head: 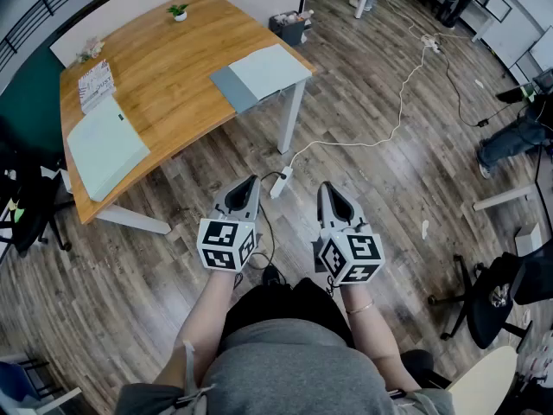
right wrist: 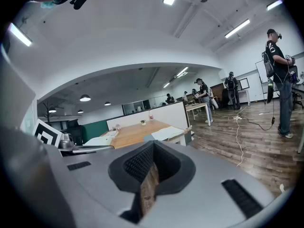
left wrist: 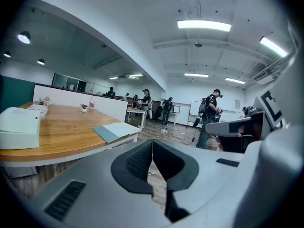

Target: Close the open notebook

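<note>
The open notebook is seen lying flat on the wooden table, at the table's near right corner in the head view. A grey-blue leaf is turned toward the table's middle and a pale page reaches the table's edge. A pale green box is laid at the table's opposite end, and a small potted plant is set near the table's far edge. Both tongs are held over the floor, well apart from the table and pointed toward it. The left gripper is clenched, its jaws met with nothing between them. The right gripper is likewise clenched and empty. The notebook is touched by neither
</note>
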The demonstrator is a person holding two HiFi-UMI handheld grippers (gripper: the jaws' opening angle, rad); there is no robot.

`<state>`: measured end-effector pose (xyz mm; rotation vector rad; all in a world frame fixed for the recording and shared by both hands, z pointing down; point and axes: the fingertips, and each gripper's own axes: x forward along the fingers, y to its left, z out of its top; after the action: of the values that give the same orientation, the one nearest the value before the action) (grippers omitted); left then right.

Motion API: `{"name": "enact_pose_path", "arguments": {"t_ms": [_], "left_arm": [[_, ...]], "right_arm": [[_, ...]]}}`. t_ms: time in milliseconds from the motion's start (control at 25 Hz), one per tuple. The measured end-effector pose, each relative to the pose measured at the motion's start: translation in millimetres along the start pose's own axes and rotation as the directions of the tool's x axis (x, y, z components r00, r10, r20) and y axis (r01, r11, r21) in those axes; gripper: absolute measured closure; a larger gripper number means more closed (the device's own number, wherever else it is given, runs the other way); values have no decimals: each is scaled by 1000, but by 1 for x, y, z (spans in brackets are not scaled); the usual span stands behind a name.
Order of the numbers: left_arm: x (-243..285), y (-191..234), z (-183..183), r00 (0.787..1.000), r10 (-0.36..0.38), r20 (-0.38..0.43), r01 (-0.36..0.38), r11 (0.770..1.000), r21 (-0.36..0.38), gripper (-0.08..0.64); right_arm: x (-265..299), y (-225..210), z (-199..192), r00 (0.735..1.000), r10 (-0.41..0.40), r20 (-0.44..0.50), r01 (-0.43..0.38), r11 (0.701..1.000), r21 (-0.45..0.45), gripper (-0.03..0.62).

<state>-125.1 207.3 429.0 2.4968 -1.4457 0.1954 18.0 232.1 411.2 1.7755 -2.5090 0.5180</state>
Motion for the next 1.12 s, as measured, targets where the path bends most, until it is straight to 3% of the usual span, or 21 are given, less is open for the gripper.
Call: {"name": "enact_pose_path", "arguments": {"t_ms": [280, 560, 760, 1120], "left_arm": [[1, 0, -1, 1000, -12, 3, 12, 1000, -7, 534], [-3, 3, -5, 1000, -17, 3, 17, 1000, 1, 533], [-5, 3, -8, 1000, -13, 3, 13, 1000, 26, 529], [6, 14, -7, 1000, 12, -9, -12, 1000, -1, 415]], "right_arm": [[0, -3, 1, 1000, -14, 13, 14, 1000, 22, 589], [-3, -11, -3, 996, -89, 24, 88, 996, 26, 584], [-5, -12, -8, 996, -94, 7, 94, 994, 52, 515], [6, -26, -9, 996, -90, -25, 92, 993, 71, 480]]}}
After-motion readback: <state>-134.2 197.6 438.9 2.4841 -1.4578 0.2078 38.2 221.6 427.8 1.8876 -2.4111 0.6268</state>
